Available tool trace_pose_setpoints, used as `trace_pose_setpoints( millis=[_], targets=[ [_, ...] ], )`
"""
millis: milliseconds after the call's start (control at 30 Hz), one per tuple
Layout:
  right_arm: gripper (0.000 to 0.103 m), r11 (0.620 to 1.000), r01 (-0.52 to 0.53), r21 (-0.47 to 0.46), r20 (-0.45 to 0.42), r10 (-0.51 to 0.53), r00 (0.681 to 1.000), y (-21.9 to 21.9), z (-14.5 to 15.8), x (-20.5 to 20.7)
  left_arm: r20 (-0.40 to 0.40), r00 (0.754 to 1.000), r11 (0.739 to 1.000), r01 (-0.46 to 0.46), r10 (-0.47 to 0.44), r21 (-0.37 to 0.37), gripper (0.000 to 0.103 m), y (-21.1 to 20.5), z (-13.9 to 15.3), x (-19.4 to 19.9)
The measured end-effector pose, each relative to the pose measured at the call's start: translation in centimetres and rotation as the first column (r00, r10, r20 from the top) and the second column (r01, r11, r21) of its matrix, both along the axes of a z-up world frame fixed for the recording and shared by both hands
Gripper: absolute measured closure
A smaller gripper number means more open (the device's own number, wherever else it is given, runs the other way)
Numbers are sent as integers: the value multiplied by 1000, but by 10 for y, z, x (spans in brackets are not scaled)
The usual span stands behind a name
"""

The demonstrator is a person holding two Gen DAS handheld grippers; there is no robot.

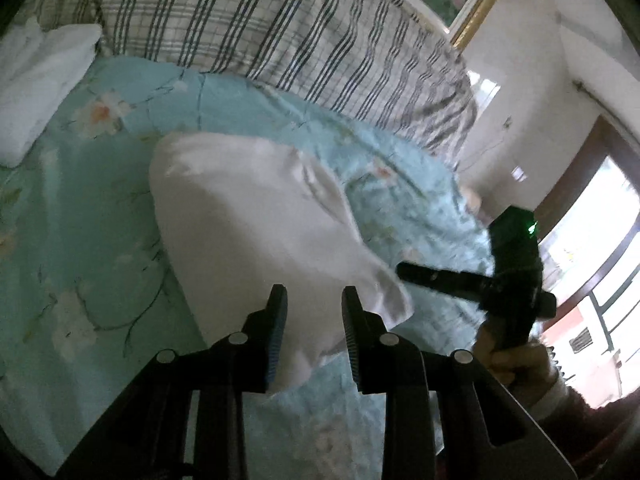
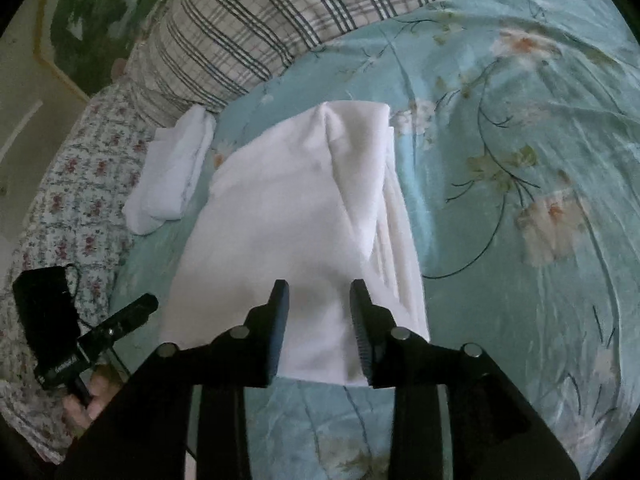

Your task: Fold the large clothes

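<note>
Plaid quilt [image 2: 280, 20] behind white garment [image 2: 304, 216]

The garment [image 2: 304, 216] is plain white, as is the small folded cloth [image 2: 172, 176] beside it. The bedspread [image 2: 520, 264] is pale turquoise, printed with cream and peach flowers on thin dark stems. The pillow [image 2: 256, 24] is off-white with a dark blue-grey check. The sheet [image 2: 76, 200] is white with small pink-red florals. Both tools, left [image 1: 314, 320] and right [image 2: 320, 312], are black, with blue pads [image 2: 280, 328].
</note>
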State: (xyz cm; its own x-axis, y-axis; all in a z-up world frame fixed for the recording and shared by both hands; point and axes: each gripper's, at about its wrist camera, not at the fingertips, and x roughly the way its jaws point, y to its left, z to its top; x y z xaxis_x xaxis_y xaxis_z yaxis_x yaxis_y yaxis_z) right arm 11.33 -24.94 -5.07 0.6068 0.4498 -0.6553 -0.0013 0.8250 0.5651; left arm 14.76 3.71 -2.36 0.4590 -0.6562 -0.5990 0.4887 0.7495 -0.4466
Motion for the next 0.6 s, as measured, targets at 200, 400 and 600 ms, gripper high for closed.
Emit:
trace_pose_setpoints(
  millis=[200,400,600],
  targets=[
    [69,995,-83,-46,-68,80,994,26,-16,23,-66,996,976,75,-63,202,80,-27,-35,12],
    [103,988,-73,-138,-138,54,989,16,-47,14,-120,992,990,52,-36,131,96,-10,-61,8],
    [100,986,-55,-159,-126,35,991,22,-33,7,-136,991,991,36,-18,125,99,-13,-63,12]
  ],
)
